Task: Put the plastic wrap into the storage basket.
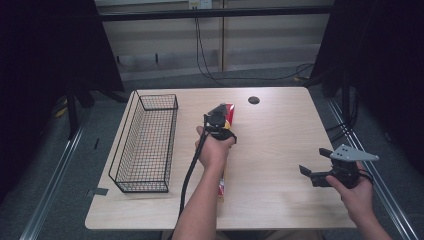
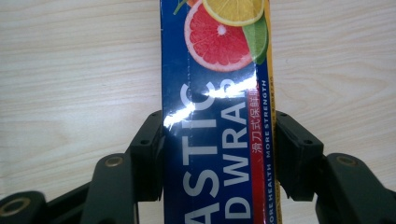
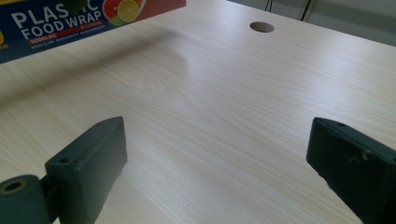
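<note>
Centrally, glossy blue food wrap box (image 2: 217, 121) with citrus print, left tongs (image 2: 219, 149) clamped on it, right tongs (image 3: 219, 172) spread apart.

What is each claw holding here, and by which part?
The left claw grips the plastic food wrap box across its two long sides, partway along its length. The right claw is open and holds nothing.

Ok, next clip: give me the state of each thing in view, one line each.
Plastic wrap box: lying on the table, clamped between the left gripper's fingers.
Left gripper: shut on the box.
Right gripper: open, nothing between its fingers, over bare table.
Wire basket: upright on the table, empty.
</note>
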`<state>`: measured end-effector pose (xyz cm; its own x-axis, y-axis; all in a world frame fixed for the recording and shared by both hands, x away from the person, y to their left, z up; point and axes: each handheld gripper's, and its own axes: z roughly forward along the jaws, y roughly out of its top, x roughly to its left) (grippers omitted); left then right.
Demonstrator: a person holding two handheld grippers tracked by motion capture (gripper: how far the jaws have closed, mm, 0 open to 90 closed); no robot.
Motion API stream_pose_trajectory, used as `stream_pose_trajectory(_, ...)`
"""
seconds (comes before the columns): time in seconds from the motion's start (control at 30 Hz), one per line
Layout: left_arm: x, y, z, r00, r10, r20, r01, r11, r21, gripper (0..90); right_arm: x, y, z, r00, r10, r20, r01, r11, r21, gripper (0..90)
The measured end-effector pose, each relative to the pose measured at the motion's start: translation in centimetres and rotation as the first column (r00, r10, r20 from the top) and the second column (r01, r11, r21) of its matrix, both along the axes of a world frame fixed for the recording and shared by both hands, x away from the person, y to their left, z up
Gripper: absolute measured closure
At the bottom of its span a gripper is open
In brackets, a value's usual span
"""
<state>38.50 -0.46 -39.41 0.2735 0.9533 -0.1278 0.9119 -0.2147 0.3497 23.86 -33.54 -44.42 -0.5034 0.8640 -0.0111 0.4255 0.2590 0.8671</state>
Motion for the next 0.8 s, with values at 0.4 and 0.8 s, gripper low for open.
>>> stream_pose_trajectory(0.4, 0.4, 1.7, 1.7, 0.9999, 0.014, 0.001, -0.014, 0.9998, 0.015, 44.0, 0.0, 0.0, 0.0, 1.0000, 0.002, 0.002, -0.002, 1.000, -0.003, 4.6)
stream_pose_trajectory(0.8, 0.7, 3.2, 2.7, 0.9990, 0.043, 0.005, -0.043, 0.9991, 0.003, 44.0, 0.0, 0.1, 0.0, 1.0000, 0.001, 0.005, -0.001, 1.000, -0.014, 4.7)
